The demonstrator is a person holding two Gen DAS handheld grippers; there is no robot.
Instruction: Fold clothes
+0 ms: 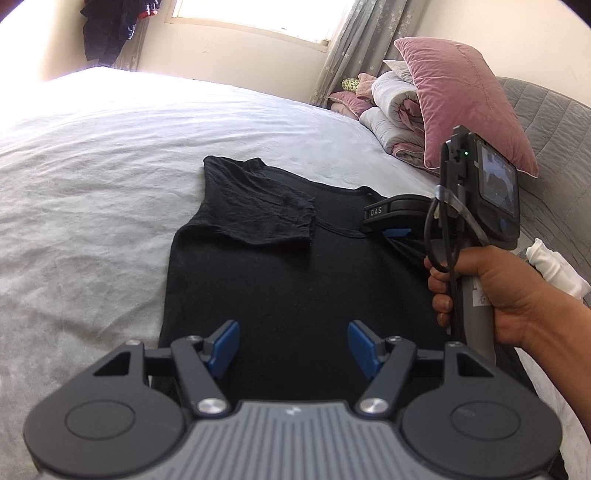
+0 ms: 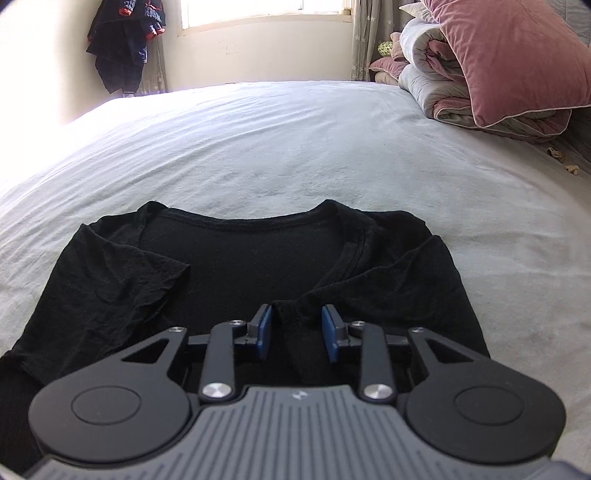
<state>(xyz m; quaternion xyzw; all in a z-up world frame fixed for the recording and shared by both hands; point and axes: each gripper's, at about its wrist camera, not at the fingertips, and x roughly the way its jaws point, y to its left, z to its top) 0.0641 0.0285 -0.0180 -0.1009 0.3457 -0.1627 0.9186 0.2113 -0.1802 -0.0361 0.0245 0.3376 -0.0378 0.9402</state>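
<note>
Both sleeves of black T-shirt (image 2: 236, 266) folded inward, left claw (image 1: 291, 345) wide open, empty, right claw (image 2: 297, 328) part-open astride sleeve edge

One black T-shirt (image 2: 236, 273) on one bed (image 2: 280, 147), just ahead of both grippers, with two short sleeves folded inward, one on each side of the neckline. Two grippers: left gripper (image 1: 293, 345) over the shirt body with two blue pads spread apart, right gripper (image 2: 297, 328) with two blue pads either side of a sleeve edge, one hand (image 1: 491, 291) on its handle. Far right of the grippers: one big pink pillow (image 2: 517, 55), one rolled grey duvet (image 2: 436, 85), at least two smaller pink cushions behind; one clump of dark hanging clothes (image 2: 125, 40) far left, one window (image 2: 258, 11), one small white cloth (image 1: 554, 266).
</note>
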